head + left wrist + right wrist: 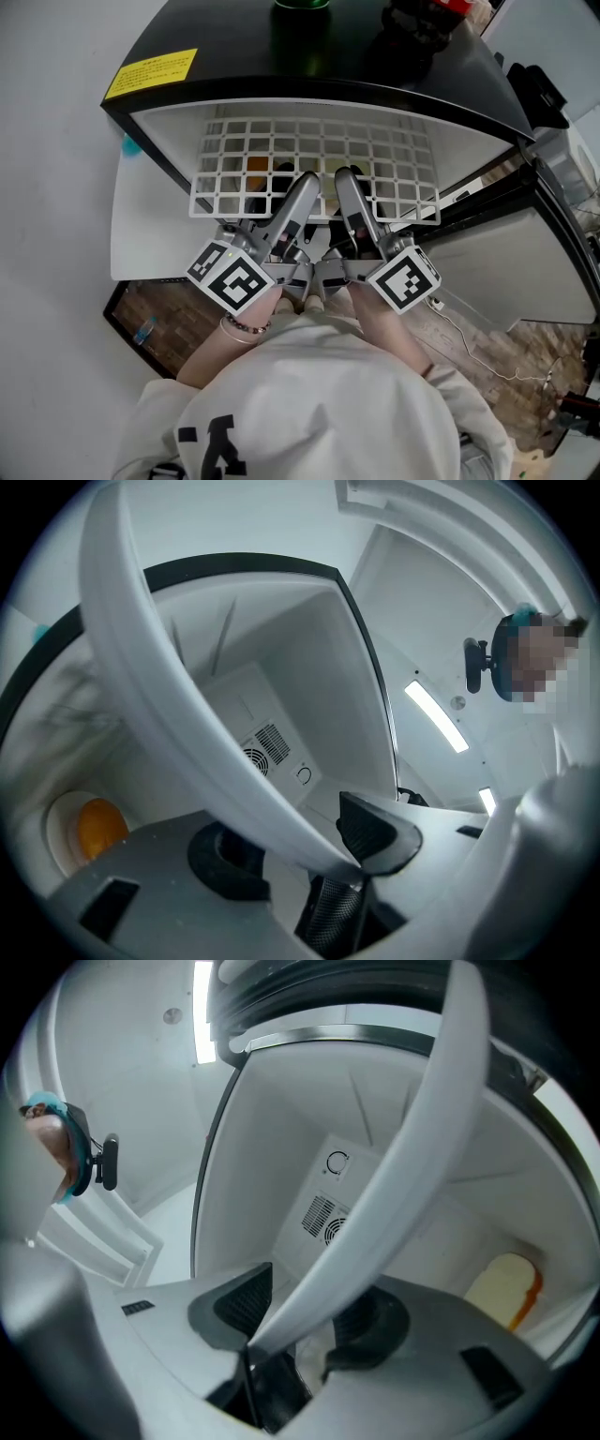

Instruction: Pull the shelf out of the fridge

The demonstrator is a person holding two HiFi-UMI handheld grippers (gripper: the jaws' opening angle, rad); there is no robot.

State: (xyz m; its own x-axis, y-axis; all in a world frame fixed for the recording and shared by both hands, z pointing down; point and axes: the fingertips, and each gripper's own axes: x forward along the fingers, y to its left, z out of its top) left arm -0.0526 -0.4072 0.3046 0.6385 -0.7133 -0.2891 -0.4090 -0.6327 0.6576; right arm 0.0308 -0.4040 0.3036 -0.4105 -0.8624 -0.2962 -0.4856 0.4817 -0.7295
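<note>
A white wire shelf (319,155) sticks out of the front of a small black fridge (281,56) with a white inside. Both grippers are at the shelf's front edge, side by side. In the left gripper view my left gripper (305,185) (300,841) has the shelf's white front bar (169,696) between its dark pads, and the pads touch it. The same bar (412,1147) runs through my right gripper (347,180) (309,1312), pressed between both of its pads.
The fridge door (141,225) stands open at the left. Under the shelf lie an orange round thing (98,827) and a pale, crusted slice (506,1288). A green item (302,5) and dark things stand on the fridge top. A thin cable (469,347) lies on the floor at the right.
</note>
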